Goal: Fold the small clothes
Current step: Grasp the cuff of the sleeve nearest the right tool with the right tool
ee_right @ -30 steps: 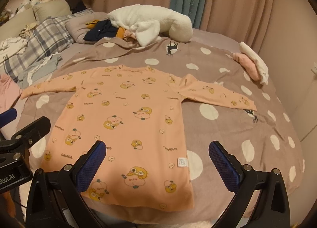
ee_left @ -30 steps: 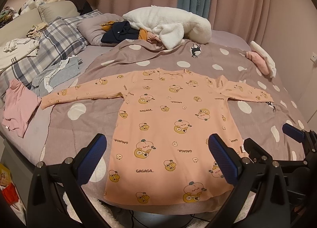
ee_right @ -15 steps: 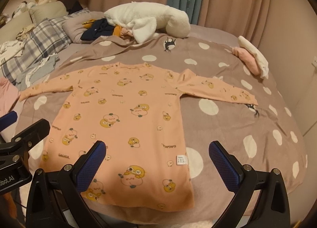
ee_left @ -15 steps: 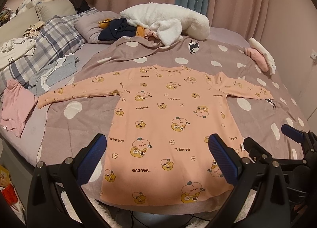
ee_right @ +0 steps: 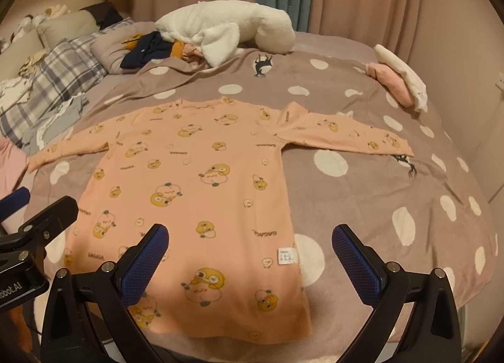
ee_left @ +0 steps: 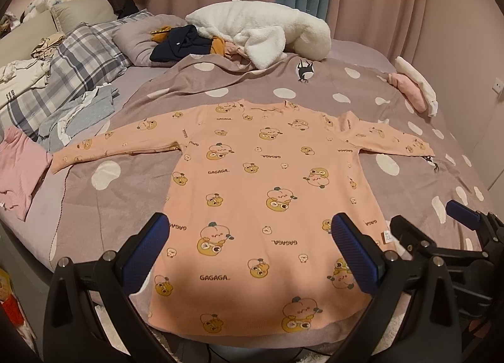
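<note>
Bed [ee_left: 362, 48] covered by spotted blanket [ee_left: 126, 193]; peach top [ee_left: 267, 193] spread flat ahead of the jaws, white fleece [ee_left: 261, 29] beyond, plaid pillow [ee_left: 82, 57] far left.

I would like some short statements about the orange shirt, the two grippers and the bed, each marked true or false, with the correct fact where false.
1. The orange shirt lies flat with both sleeves spread out. True.
2. The left gripper is shut on the shirt's hem. False: its jaws stand open and hold nothing.
3. The right gripper is open and holds nothing. True.
4. The shirt lies on a plain white sheet. False: it lies on a brownish blanket with white spots.
5. A white fluffy garment lies beyond the shirt, near the curtains. True.
</note>
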`<state>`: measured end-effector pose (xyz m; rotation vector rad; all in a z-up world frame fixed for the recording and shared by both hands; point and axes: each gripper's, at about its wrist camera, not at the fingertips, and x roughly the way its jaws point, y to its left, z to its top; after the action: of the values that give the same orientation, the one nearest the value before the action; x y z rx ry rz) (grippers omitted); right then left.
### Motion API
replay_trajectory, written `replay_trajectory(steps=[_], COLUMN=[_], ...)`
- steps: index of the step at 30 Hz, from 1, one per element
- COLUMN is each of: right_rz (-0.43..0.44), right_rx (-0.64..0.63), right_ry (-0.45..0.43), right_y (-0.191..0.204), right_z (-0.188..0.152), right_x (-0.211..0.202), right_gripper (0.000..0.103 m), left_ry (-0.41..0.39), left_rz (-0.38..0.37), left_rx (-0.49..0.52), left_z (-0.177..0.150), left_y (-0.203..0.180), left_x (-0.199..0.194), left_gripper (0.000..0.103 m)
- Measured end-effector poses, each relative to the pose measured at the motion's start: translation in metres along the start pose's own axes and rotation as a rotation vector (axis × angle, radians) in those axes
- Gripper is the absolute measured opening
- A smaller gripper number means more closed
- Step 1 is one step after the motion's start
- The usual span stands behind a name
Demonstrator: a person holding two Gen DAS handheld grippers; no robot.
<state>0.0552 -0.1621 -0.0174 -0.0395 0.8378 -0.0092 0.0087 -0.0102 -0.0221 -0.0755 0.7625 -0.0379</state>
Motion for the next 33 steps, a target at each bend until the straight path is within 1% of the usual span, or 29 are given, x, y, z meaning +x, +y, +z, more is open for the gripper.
replay_trajectory(steps=[2, 4, 5, 6, 7, 9, 10, 12, 13, 14, 16, 18, 20, 23, 25, 28, 30, 32, 33], right_rz=[0.019, 0.083, 0.143, 0.179, 0.191, 0.203, 0.209, 0.24, 0.258, 0.302, 0.383, 0.429, 0.469, 0.514, 0.509, 0.521, 0.503, 0.49, 0.474], right_rx=[0.017, 0.061, 0.106, 0.156, 0.197, 0.279, 0.301, 0.381, 0.416, 0.483, 0.616, 0.773, 0.922, 1.049, 1.104, 1.149, 1.155, 1.152, 1.152], right_ry=[-0.011, -0.038, -0.054, -0.058, -0.065, -0.109, -0.114, -0.103, -0.103, -0.094, -0.065, -0.019, 0.006, 0.001, -0.004, -0.055, -0.078, -0.07, -0.057], right_y=[-0.009, -0.028, -0.046, -0.066, -0.085, -0.136, -0.155, -0.213, -0.231, -0.26, -0.301, -0.341, -0.371, -0.396, -0.403, -0.409, -0.411, -0.412, -0.415], right_z=[0.003, 0.008, 0.013, 0.018, 0.023, 0.035, 0.039, 0.048, 0.05, 0.052, 0.05, 0.046, 0.04, 0.034, 0.032, 0.038, 0.047, 0.054, 0.055], right_x=[0.003, 0.007, 0.011, 0.017, 0.023, 0.036, 0.044, 0.07, 0.079, 0.094, 0.122, 0.153, 0.18, 0.21, 0.224, 0.237, 0.237, 0.239, 0.24], right_gripper=[0.103, 0.103, 0.103, 0.103, 0.103, 0.103, 0.103, 0.103, 0.103, 0.103, 0.103, 0.103, 0.103, 0.103, 0.103, 0.101, 0.095, 0.079, 0.076], left_ry=[0.01, 0.023, 0.026, 0.028, 0.029, 0.021, 0.012, 0.001, -0.003, -0.01, -0.016, -0.015, -0.002, 0.028, 0.041, 0.062, 0.073, 0.076, 0.079], left_rz=[-0.009, -0.017, -0.019, -0.016, -0.007, 0.016, 0.024, 0.039, 0.046, 0.055, 0.075, 0.092, 0.107, 0.127, 0.139, 0.128, 0.134, 0.142, 0.142], left_rx=[-0.008, -0.015, -0.015, -0.014, -0.009, 0.008, 0.014, 0.013, 0.009, 0.004, -0.013, -0.037, -0.062, -0.076, -0.086, -0.085, -0.07, -0.056, -0.054], left_z=[0.002, 0.003, 0.004, 0.005, 0.005, 0.004, 0.004, 0.004, 0.005, 0.006, 0.009, 0.012, 0.013, 0.014, 0.013, 0.012, 0.011, 0.01, 0.009], left_y=[-0.001, 0.0, 0.0, 0.001, 0.001, 0.002, 0.004, 0.009, 0.012, 0.015, 0.021, 0.027, 0.033, 0.037, 0.037, 0.035, 0.032, 0.031, 0.03], left_x=[0.006, 0.012, 0.015, 0.018, 0.02, 0.024, 0.026, 0.029, 0.031, 0.033, 0.04, 0.048, 0.06, 0.079, 0.089, 0.101, 0.106, 0.109, 0.111], left_gripper=[0.103, 0.103, 0.103, 0.103, 0.103, 0.103, 0.103, 0.103, 0.103, 0.103, 0.103, 0.103, 0.103, 0.103, 0.103, 0.103, 0.103, 0.103, 0.103])
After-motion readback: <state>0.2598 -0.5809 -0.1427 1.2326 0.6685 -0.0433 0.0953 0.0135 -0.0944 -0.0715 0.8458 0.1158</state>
